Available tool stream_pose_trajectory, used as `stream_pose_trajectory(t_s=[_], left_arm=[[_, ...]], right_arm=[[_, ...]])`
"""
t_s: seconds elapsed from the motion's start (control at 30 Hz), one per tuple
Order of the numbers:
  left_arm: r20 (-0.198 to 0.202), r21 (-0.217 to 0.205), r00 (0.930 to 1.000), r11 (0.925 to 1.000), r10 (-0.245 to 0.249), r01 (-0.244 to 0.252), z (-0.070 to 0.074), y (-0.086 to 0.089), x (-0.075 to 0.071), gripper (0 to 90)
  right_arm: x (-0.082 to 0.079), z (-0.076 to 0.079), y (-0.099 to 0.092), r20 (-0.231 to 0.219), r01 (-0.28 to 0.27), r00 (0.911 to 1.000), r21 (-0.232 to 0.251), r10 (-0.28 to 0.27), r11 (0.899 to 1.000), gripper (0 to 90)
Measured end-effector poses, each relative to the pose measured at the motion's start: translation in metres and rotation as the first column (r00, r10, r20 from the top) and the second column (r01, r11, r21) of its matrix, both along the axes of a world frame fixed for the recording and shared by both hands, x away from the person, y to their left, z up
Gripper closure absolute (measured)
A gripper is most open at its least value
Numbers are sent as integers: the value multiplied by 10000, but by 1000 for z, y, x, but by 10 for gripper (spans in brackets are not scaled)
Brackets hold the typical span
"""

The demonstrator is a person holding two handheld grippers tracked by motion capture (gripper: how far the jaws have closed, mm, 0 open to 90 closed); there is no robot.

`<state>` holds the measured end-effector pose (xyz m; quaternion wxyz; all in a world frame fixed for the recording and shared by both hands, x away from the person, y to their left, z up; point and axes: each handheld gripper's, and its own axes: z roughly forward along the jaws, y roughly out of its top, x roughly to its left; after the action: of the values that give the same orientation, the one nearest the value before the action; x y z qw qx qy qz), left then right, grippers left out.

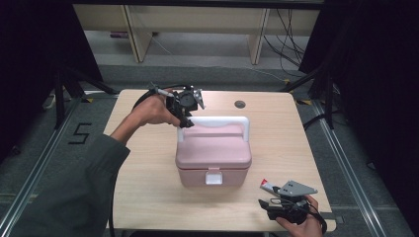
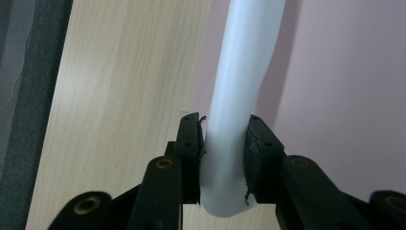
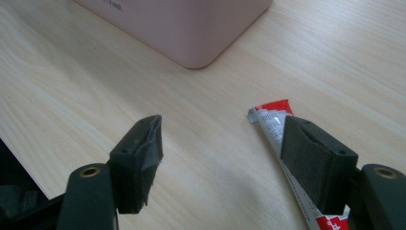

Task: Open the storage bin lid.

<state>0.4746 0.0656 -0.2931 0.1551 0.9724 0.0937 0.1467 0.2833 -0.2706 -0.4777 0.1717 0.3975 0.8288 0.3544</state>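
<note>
While the pink box [image 1: 213, 157] sits shut in the middle of the tabletop [image 1: 148, 187], the left hand-held gripper [image 1: 185, 118] reaches over from the far left and clamps the white handle [image 1: 217, 120] at its left corner. The left gripper view shows both pads pressed flat against the handle's white bar [image 2: 234, 120], so the grip looks firm; taking it near the corner rather than mid-span probably leaves the rest of the handle free and gives leverage to steady or lift the box. The handle stands upright above the lid, and the white latch [image 1: 213, 176] on the near face appears closed. At the near right edge, the right hand-held gripper [image 1: 271, 198] rests low with its jaws standing apart and holding nothing. A red-and-white sachet [image 3: 282, 143] lies flat on the wood just beside one jaw, partly behind it, likely waiting to be picked up once the box is dealt with. Box and sachet lie apart, bare wood between them.
</note>
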Motion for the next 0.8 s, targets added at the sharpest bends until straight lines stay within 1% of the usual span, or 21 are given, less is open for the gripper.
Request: stream_pose_trajectory(t_s=[0.03,0.07,0.1,0.13,0.17,0.2,0.23,0.27,0.3,0.37,0.4,0.43,0.47,0.5,0.53,0.6,0.63,0.67,0.7,0.73,0.8], left_arm=[[76,14,10000,10000,-39,39,1,0,0,702],[65,8,10000,10000,-30,30,2,0,0,701],[86,4,10000,10000,8,-8,4,0,0,701],[90,-27,10000,10000,39,-39,4,0,0,701],[110,-41,9999,10000,46,-46,5,0,0,701],[220,-35,9998,10000,21,-20,6,0,1,700],[264,-89,9996,9999,127,-125,6,0,2,699],[269,-64,9996,9999,90,-88,7,0,2,698],[271,-48,9996,10000,62,-60,7,1,3,698],[254,-86,9996,9999,115,-113,8,0,2,698],[255,-89,9996,9999,117,-114,8,1,3,698],[269,-68,9996,10000,66,-64,8,1,3,698],[263,-82,9996,9999,67,-65,8,1,3,698],[210,-126,9997,9999,118,-115,8,1,3,698],[190,-137,9998,9999,107,-105,8,1,3,698],[182,-183,9998,9998,103,-100,8,2,4,698],[183,-196,9998,9998,100,-96,8,2,4,698],[166,-225,9998,9997,99,-95,8,2,5,698],[152,-235,9998,9997,99,-95,8,2,5,698],[176,-236,9998,9997,54,-50,8,2,6,698],[178,-248,9998,9997,76,-71,9,3,6,698]], right_arm=[[1,0,-1,140,-158,9998,-143,160,9998,326],[1,1,-1,137,-174,9998,-131,176,9998,333],[-1,1,0,-133,-11,9999,64,12,10000,344],[-1,1,0,-112,-83,9999,67,84,9999,361],[-2,1,1,-239,3,9997,167,1,9999,366],[0,2,-1,63,-246,9997,-34,246,9997,370],[0,2,-1,94,-308,9995,36,308,9995,372],[0,2,-1,95,-292,9995,-3,292,9996,375],[-1,2,0,28,-282,9996,139,281,9995,395],[-2,3,1,72,-413,9991,225,411,9989,435],[-2,4,2,125,-515,9986,438,510,9977,470],[-3,5,2,89,-427,9991,629,422,9971,506],[-1,7,1,476,-782,9960,640,752,9949,533],[-3,9,2,444,-664,9971,977,623,9930,572],[-1,11,1,719,-839,9944,1001,769,9914,609],[3,18,4,1092,-984,9906,1476,826,9841,677],[4,21,5,1211,-959,9896,1548,774,9833,692],[7,24,6,1465,-974,9864,1577,742,9827,721],[11,26,7,1593,-1153,9832,1626,893,9799,748],[14,27,9,1548,-1142,9841,1802,865,9770,760],[23,29,10,1748,-1246,9806,2085,884,9701,805]])
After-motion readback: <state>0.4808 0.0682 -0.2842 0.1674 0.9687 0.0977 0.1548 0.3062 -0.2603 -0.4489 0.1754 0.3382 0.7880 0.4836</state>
